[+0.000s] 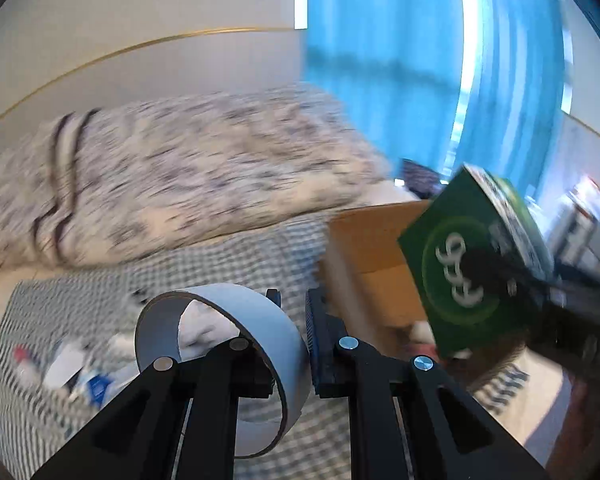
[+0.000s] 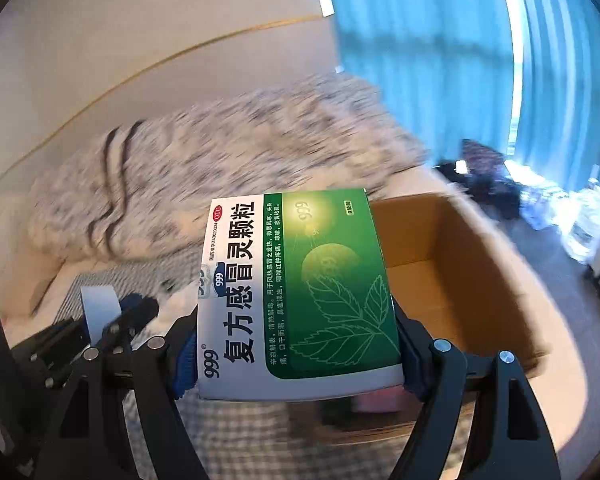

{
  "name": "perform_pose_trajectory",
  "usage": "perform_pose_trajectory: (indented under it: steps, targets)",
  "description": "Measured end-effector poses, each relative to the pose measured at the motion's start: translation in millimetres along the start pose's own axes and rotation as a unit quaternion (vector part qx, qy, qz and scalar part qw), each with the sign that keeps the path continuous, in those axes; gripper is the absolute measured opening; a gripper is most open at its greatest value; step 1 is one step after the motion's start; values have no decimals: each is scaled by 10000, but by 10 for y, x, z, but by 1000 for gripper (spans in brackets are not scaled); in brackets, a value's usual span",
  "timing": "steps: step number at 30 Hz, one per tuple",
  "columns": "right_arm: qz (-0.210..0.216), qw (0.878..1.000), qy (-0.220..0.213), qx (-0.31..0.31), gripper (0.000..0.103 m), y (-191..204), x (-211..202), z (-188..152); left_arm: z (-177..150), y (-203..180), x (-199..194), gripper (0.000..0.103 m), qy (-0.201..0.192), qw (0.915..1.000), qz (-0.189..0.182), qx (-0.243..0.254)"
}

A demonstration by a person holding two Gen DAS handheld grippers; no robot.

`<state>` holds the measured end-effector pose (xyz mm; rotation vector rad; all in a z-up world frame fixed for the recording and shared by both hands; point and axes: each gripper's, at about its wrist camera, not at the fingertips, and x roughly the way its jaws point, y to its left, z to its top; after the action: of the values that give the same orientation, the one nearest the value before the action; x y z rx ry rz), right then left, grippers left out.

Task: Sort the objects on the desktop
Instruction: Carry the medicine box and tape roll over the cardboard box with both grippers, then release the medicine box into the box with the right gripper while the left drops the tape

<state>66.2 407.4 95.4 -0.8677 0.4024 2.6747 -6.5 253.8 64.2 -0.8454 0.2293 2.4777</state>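
Observation:
In the left wrist view my left gripper (image 1: 294, 304) is shut on the wall of a white tape roll (image 1: 240, 320), one finger inside the ring and the blue-padded finger outside. To its right a green medicine box (image 1: 460, 264) hangs tilted over an open cardboard box (image 1: 372, 248), gripped by my right gripper (image 1: 540, 280). The right wrist view shows the green-and-white medicine box (image 2: 300, 292) clamped between my right gripper's (image 2: 300, 360) fingers, just left of the cardboard box (image 2: 460, 272). The tape roll (image 2: 98, 304) and left gripper (image 2: 116, 320) are low on the left.
A checkered cloth (image 1: 220, 264) covers the surface. Several small items (image 1: 72, 368) lie blurred on it at the left. A speckled blanket (image 1: 200, 176) is heaped behind, with blue curtains (image 1: 400, 60) beyond. Something pink (image 2: 380, 400) lies inside the cardboard box.

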Motion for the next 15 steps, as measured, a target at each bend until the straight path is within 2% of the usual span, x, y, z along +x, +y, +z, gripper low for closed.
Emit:
perform_pose_trajectory:
  steps: [2, 5, 8, 15]
  targets:
    - [-282, 9994, -31, 196, 77, -272, 0, 36, 19, -267, 119, 13, 136, 9993, -315, 124]
    - [-446, 9977, 176, 474, 77, -584, 119, -13, 24, -576, 331, 13, 404, 9960, -776, 153]
    - [-488, 9967, 331, 562, 77, -720, 219, -93, -2, -790, 503, 13, 603, 9942, -792, 403]
    - [-579, 9943, 524, 733, 79, -883, 435, -170, -72, -866, 675, 14, 784, 9912, -975, 431]
